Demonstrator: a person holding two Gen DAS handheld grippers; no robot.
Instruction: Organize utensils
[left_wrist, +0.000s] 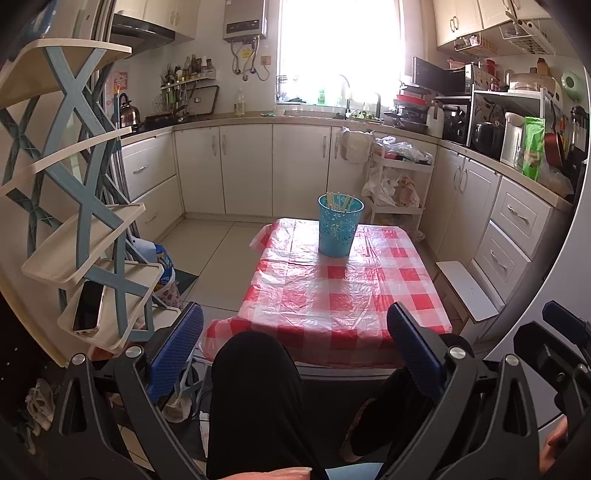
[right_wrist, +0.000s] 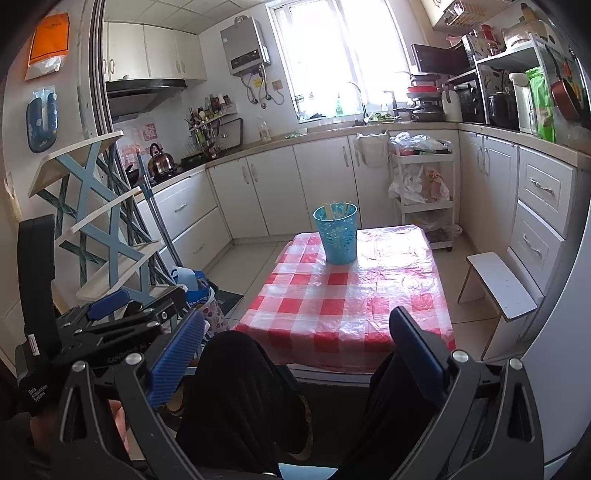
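A blue perforated cup (left_wrist: 340, 229) (right_wrist: 336, 234) stands upright at the far end of the red-and-white checked table (left_wrist: 343, 295) (right_wrist: 347, 295). Several pale chopsticks (left_wrist: 338, 201) (right_wrist: 336, 209) stick out of it. My left gripper (left_wrist: 295, 332) is open and empty, held low over the person's black-clad knees, well short of the table. My right gripper (right_wrist: 297, 332) is open and empty too, at the same distance. In the right wrist view the left gripper's body (right_wrist: 110, 321) shows at the lower left.
A blue-and-cream shelf rack (left_wrist: 85, 206) (right_wrist: 99, 221) stands to the left, with a phone (left_wrist: 88, 306) on a low shelf. A white stool (left_wrist: 467, 290) (right_wrist: 500, 284) is right of the table. Cabinets, a white trolley (left_wrist: 400, 184) and a cluttered counter line the kitchen.
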